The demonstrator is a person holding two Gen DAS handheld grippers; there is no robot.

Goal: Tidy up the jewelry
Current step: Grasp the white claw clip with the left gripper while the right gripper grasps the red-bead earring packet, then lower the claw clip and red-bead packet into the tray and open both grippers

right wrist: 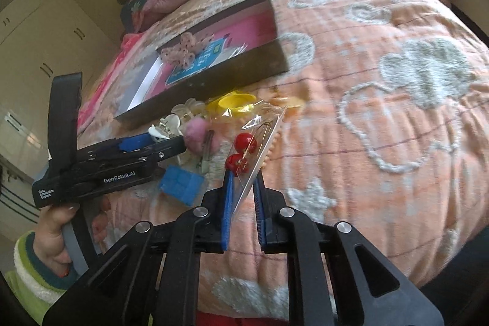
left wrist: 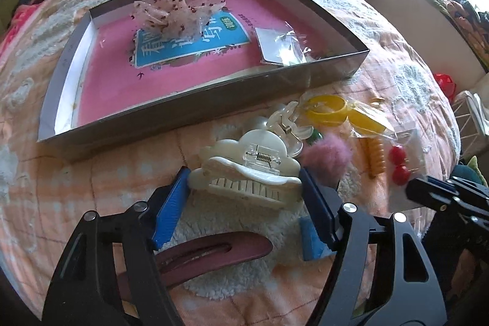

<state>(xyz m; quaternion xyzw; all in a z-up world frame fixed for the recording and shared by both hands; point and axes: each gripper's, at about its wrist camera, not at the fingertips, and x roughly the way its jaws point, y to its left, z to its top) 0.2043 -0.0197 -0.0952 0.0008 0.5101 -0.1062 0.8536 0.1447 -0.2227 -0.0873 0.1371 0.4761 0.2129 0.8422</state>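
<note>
My left gripper [left wrist: 244, 179] is shut on a cream cloud-shaped claw clip [left wrist: 247, 170], its blue pads against both ends, just above the bedspread. A shallow pink-lined box [left wrist: 195, 109] lies beyond it, holding a speckled bow [left wrist: 171, 11] and a bagged jewelry card [left wrist: 281, 46]. My right gripper [right wrist: 244, 177] is shut on a clear packet of red bead earrings [right wrist: 247, 148], which also shows in the left wrist view [left wrist: 397, 164]. The left gripper shows in the right wrist view [right wrist: 146, 142], left of the packet.
Loose accessories lie by the box: a clear claw clip [left wrist: 287, 124], yellow bangles [left wrist: 330, 109], a pink pompom [left wrist: 324, 155], an orange spiral tie [left wrist: 374, 159], a maroon snap clip [left wrist: 211, 252]. A blue block [right wrist: 181, 184] lies on the bedspread. Pillows pile at the bed's head.
</note>
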